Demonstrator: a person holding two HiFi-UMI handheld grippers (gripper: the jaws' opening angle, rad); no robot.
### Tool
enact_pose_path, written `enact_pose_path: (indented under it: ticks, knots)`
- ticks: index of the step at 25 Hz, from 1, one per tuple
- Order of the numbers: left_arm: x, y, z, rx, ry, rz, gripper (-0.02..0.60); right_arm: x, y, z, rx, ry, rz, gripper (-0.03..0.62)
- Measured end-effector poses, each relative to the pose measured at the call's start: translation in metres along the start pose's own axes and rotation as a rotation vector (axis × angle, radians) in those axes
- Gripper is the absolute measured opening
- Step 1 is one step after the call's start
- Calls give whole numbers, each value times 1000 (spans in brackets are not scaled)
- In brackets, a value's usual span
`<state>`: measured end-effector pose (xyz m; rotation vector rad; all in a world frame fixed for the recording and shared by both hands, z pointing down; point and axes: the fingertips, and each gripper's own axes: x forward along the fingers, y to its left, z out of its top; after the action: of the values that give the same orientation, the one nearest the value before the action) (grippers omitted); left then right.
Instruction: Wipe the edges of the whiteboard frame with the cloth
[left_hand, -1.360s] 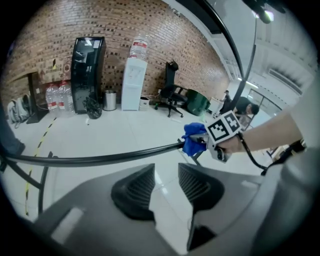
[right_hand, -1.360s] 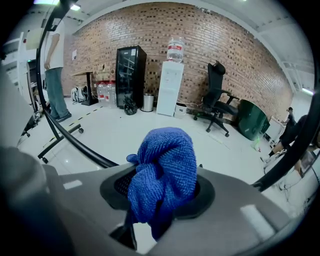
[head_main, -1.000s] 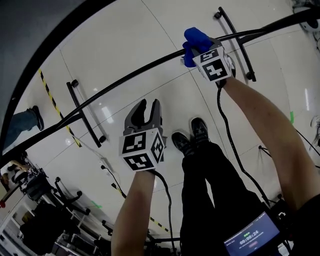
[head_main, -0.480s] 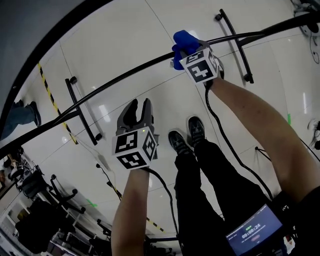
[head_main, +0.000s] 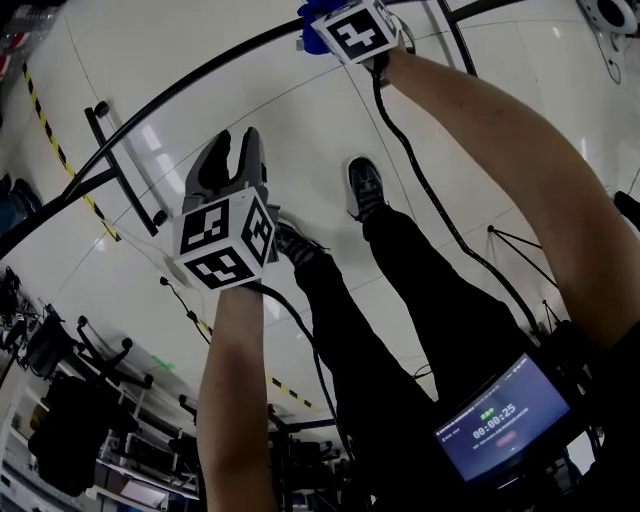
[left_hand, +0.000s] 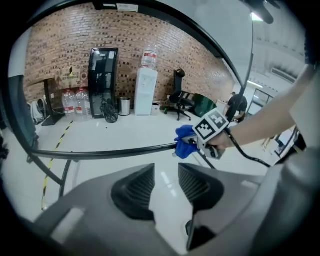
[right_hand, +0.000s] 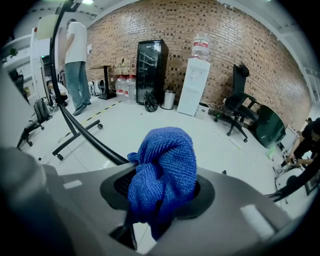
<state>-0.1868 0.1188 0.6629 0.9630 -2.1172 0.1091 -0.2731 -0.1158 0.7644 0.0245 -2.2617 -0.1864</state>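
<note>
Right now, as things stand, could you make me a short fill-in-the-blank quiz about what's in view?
1. The fingers of the right gripper clamp a cloth whose colour is ___.
2. Between the fingers of the left gripper there is ___.
3. The wall behind the water dispenser is built of ___.

Missing words: blue; nothing; brick.
</note>
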Motion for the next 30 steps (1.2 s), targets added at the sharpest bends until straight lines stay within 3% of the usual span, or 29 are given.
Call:
enact_pose_path:
  ticks: [5, 18, 22, 30]
  knots:
    - [-20, 25, -16, -7, 35, 36, 149, -3, 17, 7, 5, 8, -6, 158]
    - [-64, 73, -17, -60, -24, 43, 149, -14, 58, 14, 20, 96, -18, 158]
    - [-72, 105, -29, -68, -19, 49, 149, 1, 85, 7, 36, 124, -1, 158]
    - [-108, 149, -31, -92, -78, 95, 149, 12, 153, 39, -29, 133, 55, 158]
